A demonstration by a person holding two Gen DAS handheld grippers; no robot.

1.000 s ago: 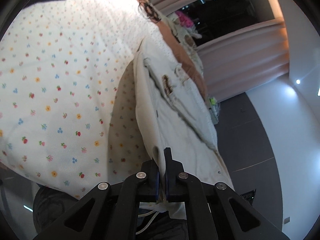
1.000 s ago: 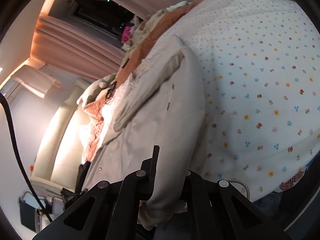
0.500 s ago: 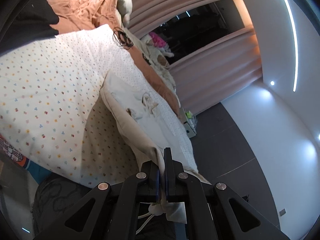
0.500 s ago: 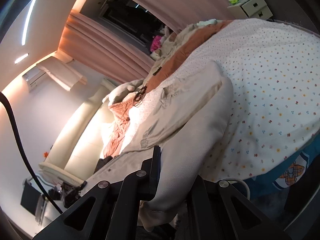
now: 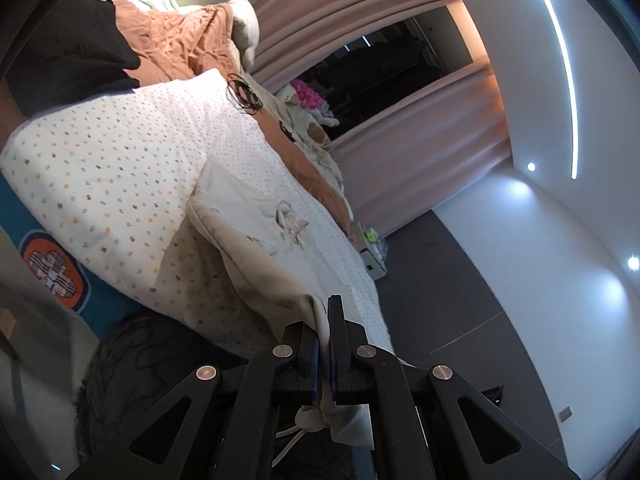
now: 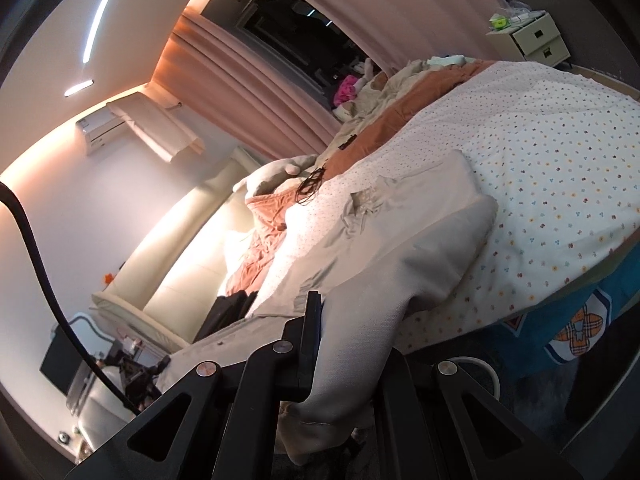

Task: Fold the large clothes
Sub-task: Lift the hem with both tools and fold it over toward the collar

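Note:
A large beige garment (image 5: pixel 256 236) lies partly on a bed with a flower-dotted white cover (image 5: pixel 112 160). My left gripper (image 5: pixel 325 320) is shut on one edge of it, which stretches from the bed up to the jaws. My right gripper (image 6: pixel 344 320) is shut on another part of the beige garment (image 6: pixel 400 236); the cloth drapes over and hides the right finger. In both views the held end hangs off the bed's near edge while the far end with its collar rests flat on the cover (image 6: pixel 552 140).
An orange-brown quilt (image 5: pixel 176 48) and a black cloth (image 5: pixel 60 60) lie at the bed's head, with a dark cord (image 5: pixel 244 94) on the cover. A white bedside drawer unit (image 6: pixel 538 38) stands beyond the bed. Pink curtains (image 5: pixel 420 120) frame a dark window.
Both grippers have pulled back and up from the bed with the garment. The bed looks smaller and farther, and more of the room shows.

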